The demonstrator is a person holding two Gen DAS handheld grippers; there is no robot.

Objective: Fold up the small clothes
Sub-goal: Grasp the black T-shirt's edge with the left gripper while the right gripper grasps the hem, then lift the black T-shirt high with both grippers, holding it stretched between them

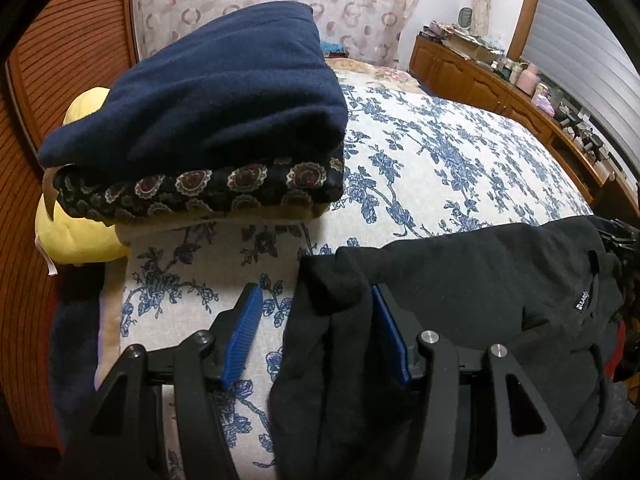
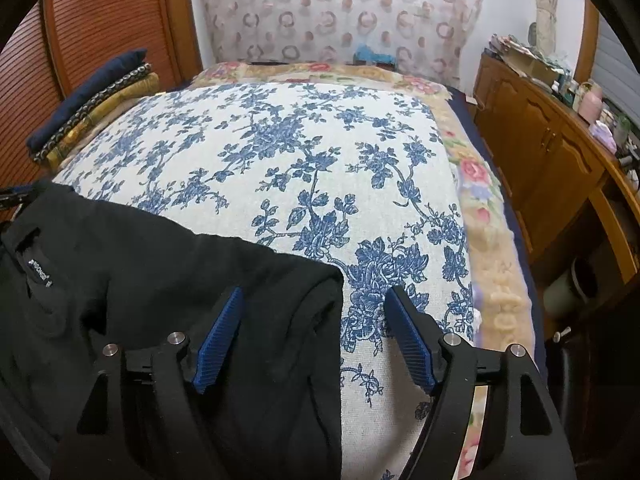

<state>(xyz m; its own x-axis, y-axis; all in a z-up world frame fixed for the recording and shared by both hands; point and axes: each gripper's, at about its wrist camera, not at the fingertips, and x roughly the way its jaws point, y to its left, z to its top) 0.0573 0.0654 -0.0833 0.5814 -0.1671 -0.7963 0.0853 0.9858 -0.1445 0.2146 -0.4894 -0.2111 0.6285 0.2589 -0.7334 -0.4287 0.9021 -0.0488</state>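
Right now your left gripper [image 1: 316, 300] stands with its jaws spread; a fold of the black garment [image 1: 480, 280] lies between them against the right-hand pad, while the other pad hangs free over the bedspread. Your right gripper [image 2: 314, 300] is spread wide as well, the garment's [image 2: 160, 280] edge lying between its blue pads [image 2: 224, 332] with neither pressing on it. The garment sits at the near edge of the bed, its small white label facing up. Under it stretches a white bedspread [image 2: 280, 160] printed with blue flowers, bordered along the right edge by a cream blanket with pink roses [image 2: 476, 172]. At the left edge, a stack of folded clothes [image 1: 200, 120] rests with a navy piece on top and a dark medallion-patterned one below, a yellow cushion [image 1: 72, 232] just beside it. Beyond the far edge hangs a curtain with ring patterns [image 2: 340, 12]. A wooden cabinet [image 2: 540, 152] cluttered with bottles lines the right wall, ribbed wooden panels [image 1: 72, 60] the left.
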